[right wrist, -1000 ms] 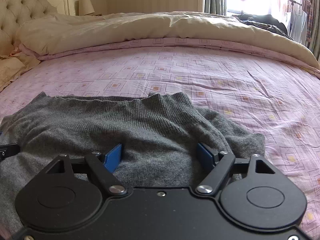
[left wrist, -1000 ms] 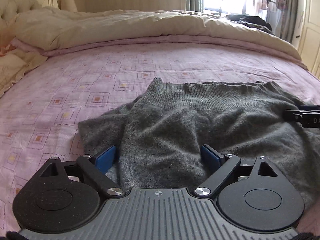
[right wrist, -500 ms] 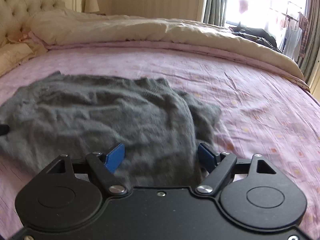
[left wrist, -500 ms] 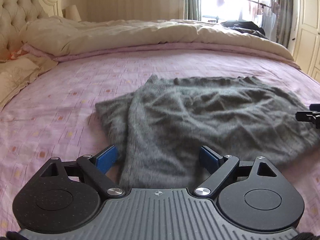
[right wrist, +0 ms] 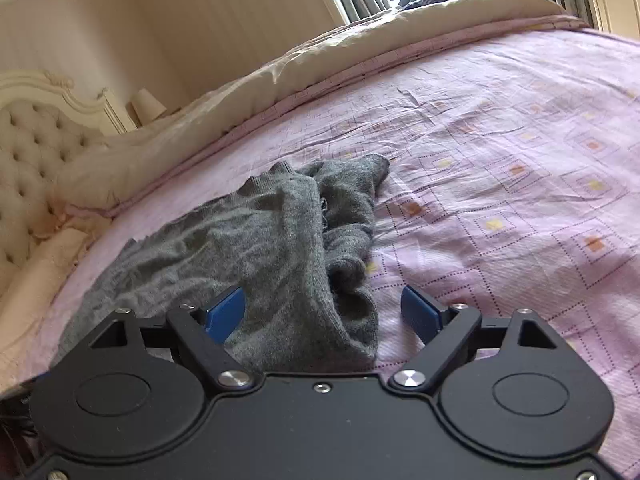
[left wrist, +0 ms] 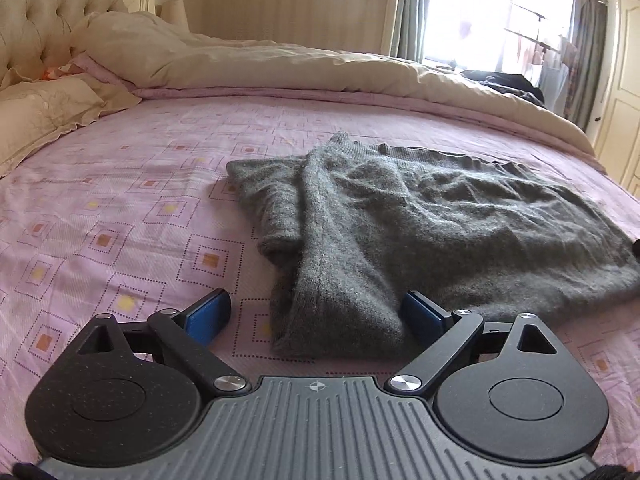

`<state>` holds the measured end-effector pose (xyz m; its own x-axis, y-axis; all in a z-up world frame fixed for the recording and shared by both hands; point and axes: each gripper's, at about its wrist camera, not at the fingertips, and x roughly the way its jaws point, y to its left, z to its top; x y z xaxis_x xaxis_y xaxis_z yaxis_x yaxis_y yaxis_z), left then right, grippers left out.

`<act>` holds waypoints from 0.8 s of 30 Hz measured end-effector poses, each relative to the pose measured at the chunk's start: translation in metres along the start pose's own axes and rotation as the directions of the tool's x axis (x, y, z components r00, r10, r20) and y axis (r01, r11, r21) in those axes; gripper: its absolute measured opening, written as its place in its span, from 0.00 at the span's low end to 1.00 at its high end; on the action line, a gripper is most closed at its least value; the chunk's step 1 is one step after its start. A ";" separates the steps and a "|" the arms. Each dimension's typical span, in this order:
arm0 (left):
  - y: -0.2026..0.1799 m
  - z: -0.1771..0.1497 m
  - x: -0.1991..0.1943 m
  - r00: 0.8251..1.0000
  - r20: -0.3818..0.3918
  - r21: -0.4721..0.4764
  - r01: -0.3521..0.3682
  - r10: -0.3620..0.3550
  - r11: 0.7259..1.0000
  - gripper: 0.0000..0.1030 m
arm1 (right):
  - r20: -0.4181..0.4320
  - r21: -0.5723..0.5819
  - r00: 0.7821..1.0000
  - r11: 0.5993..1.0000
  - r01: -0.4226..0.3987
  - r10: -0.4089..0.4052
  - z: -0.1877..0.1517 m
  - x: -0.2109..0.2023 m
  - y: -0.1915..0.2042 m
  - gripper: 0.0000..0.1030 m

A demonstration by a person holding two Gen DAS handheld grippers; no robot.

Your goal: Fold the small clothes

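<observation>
On bed (left wrist: 120, 200), sweater (left wrist: 440, 220) half folded; both grippers (left wrist: 316, 312) (right wrist: 324, 312) spread, empty, right just widened. Next: regrip near edge.

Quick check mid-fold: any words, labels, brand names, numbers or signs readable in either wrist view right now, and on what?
None can be read.
grey sweater: no tag or print shows.
pink bedsheet: a pattern of squares only, no lettering.
left gripper: a small crosshair mark on its ribbed body, no words.
right gripper: plain black body, no marking.
</observation>
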<state>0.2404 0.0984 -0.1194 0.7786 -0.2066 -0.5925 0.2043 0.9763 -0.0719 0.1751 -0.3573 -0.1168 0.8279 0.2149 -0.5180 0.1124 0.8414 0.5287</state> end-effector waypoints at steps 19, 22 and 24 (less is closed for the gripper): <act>-0.001 -0.003 0.001 1.000 -0.002 0.011 -0.006 0.006 1.000 0.92 | -0.134 0.128 0.971 0.975 -0.183 0.200 0.037 0.070 0.005 0.86; -0.002 -0.003 0.002 1.000 -0.003 0.019 -0.014 0.015 1.000 0.93 | -0.085 0.033 0.978 0.982 -0.186 0.188 0.026 0.067 0.010 0.87; -0.002 -0.003 0.003 1.000 -0.004 0.021 -0.016 0.017 1.000 0.93 | -0.047 -0.032 0.984 0.984 -0.174 0.172 0.016 0.066 0.016 0.87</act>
<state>0.2402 0.0962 -0.1237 0.7797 -0.1902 -0.5965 0.2041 0.9779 -0.0450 0.2402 -0.3374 -0.1311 0.8081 0.3797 -0.4503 -0.0508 0.8065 0.5890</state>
